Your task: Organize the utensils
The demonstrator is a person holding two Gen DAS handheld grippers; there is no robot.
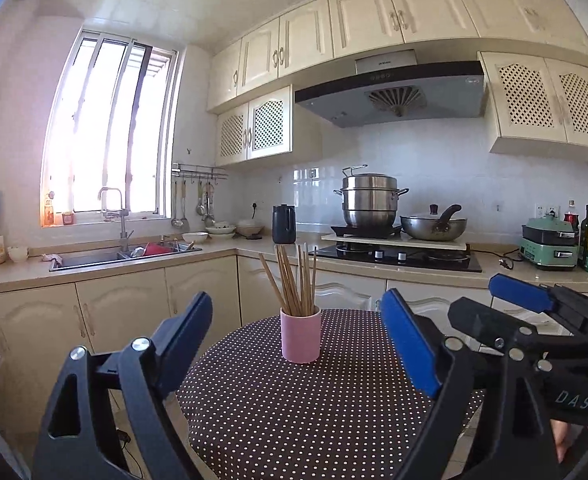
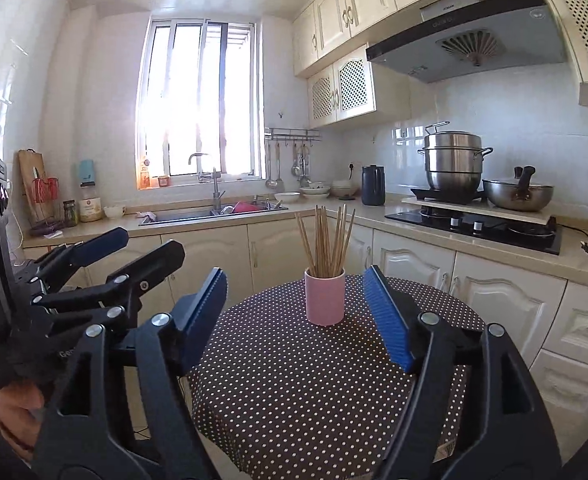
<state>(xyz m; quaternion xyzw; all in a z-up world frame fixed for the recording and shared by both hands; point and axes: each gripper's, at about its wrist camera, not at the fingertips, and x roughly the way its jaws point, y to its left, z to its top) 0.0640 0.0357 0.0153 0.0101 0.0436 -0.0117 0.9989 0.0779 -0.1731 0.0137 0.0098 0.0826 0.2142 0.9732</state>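
A pink cup (image 1: 300,334) stands upright on a round table with a dark polka-dot cloth (image 1: 314,412). Several wooden chopsticks (image 1: 294,278) stand in the cup. My left gripper (image 1: 298,332) is open and empty, held above the table's near side, with the cup seen between its fingers. My right gripper (image 2: 296,306) is open and empty too, and the cup (image 2: 325,295) with its chopsticks (image 2: 326,240) shows between its fingers. The table (image 2: 314,392) fills the lower middle. Each gripper shows in the other's view: the right (image 1: 506,308), the left (image 2: 133,246).
A kitchen counter (image 1: 221,248) runs behind the table, with a sink (image 1: 105,258) under the window, bowls, a dark kettle (image 1: 282,224), a hob with a steel pot (image 1: 370,200) and a wok (image 1: 434,226). Bottles and a green appliance (image 1: 550,246) stand at the right.
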